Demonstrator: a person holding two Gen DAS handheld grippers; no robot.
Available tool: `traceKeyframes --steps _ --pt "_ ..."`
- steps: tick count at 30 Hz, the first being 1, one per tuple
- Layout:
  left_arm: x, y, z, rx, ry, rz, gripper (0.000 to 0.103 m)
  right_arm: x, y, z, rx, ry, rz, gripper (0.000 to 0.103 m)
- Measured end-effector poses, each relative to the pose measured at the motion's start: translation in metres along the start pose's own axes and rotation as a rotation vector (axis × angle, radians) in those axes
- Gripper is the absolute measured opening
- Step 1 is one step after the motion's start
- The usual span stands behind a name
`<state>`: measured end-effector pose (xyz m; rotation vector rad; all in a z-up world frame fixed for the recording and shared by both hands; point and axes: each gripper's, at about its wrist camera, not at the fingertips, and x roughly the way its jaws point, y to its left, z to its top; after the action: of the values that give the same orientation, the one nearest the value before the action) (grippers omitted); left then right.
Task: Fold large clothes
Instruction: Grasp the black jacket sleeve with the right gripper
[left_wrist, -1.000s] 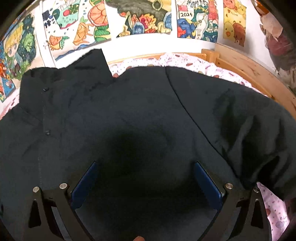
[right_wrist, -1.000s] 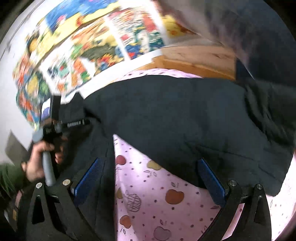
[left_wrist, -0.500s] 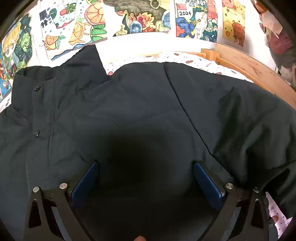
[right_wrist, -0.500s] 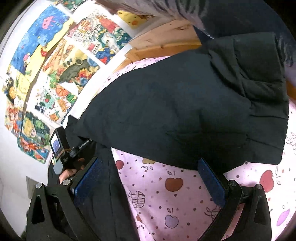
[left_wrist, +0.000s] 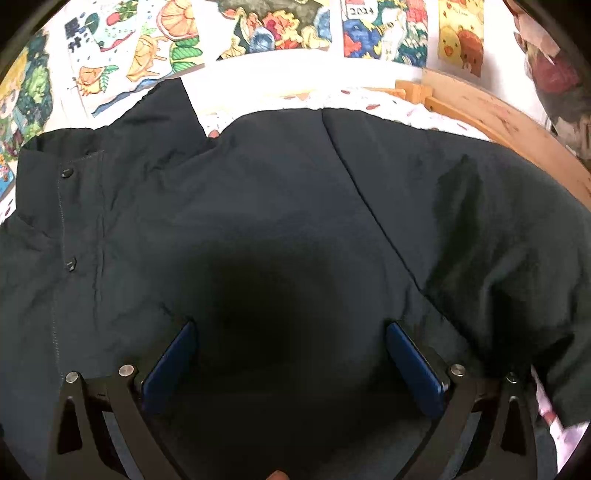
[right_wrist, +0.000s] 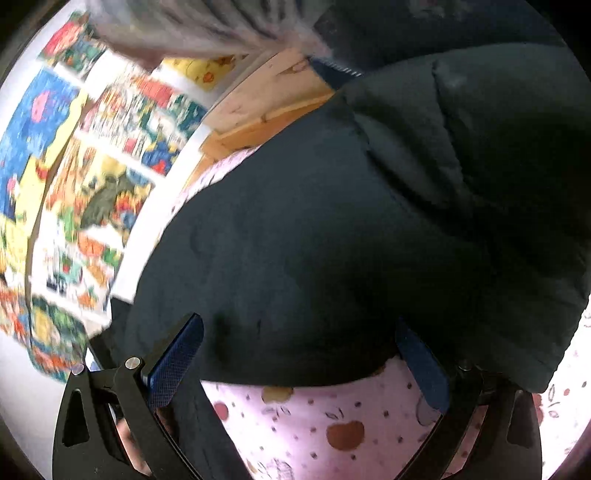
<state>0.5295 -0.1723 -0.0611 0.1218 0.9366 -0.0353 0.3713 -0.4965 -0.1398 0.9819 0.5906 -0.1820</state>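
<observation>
The left gripper (left_wrist: 289, 354) has its jaws spread wide, the blue pads (left_wrist: 168, 363) well apart, with nothing pinched between them; it hovers low over the dark jacket (left_wrist: 258, 206), casting a round shadow on the cloth, though whether the fingertips touch the fabric cannot be told. The right gripper (right_wrist: 301, 360) is likewise wide open and empty, its blue pads (right_wrist: 177, 363) framing the lower edge of a puffy sleeve (right_wrist: 461, 192) where it meets the pink apple-print bedsheet (right_wrist: 332, 424). The jacket lies spread across the bed, its collar and snap buttons (left_wrist: 68, 171) toward the left of the left wrist view, a seam running down the middle, and the wooden bed frame (left_wrist: 498, 122) beyond it under a wall of bright posters (left_wrist: 288, 26). Compared with half a second ago, the left view is nearly unchanged, only a little closer to the cloth. The right view has swung and moved in: the sleeve now fills most of the picture, the posters (right_wrist: 92, 177) are smeared by motion, and the other handheld gripper seen earlier at the lower left has gone from sight.
</observation>
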Motion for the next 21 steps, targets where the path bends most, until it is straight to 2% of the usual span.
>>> traceKeyframes --steps 4,6,7,9,10,11,12,13,17,21 --pt "-0.014 0.008 -0.006 0.039 0.022 0.008 0.103 -0.005 0.001 0.002 0.026 -0.026 0.023 0.097" --pt "-0.024 0.015 -0.013 0.056 0.030 0.011 0.103 -0.014 -0.004 0.003 0.059 -0.051 0.042 0.080" --pt "-0.030 0.019 -0.018 0.062 0.034 0.011 0.103 -0.016 -0.007 0.003 0.079 -0.060 0.052 0.077" --pt "-0.038 0.027 -0.028 0.070 0.046 0.014 0.103 -0.022 -0.014 0.003 0.124 -0.079 0.058 0.056" --pt "-0.041 0.030 -0.032 0.070 0.052 0.014 0.103 -0.022 -0.014 0.003 0.124 -0.079 0.058 0.050" --pt "-0.045 0.035 -0.038 0.067 0.060 0.010 0.103 -0.024 -0.017 0.003 0.151 -0.088 0.041 0.037" --pt "-0.049 0.041 -0.043 0.059 0.068 0.003 0.103 -0.024 -0.019 0.004 0.160 -0.091 0.026 0.029" --pt "-0.052 0.047 -0.047 0.051 0.073 -0.003 0.103 -0.024 -0.019 0.005 0.170 -0.094 0.020 0.027" --pt "-0.067 0.073 -0.063 0.003 0.088 -0.022 0.103 -0.031 -0.001 0.005 0.096 -0.152 0.012 0.012" --pt "-0.082 0.099 -0.077 -0.045 0.096 -0.018 0.103 -0.053 0.048 0.008 -0.126 -0.289 0.029 0.008"
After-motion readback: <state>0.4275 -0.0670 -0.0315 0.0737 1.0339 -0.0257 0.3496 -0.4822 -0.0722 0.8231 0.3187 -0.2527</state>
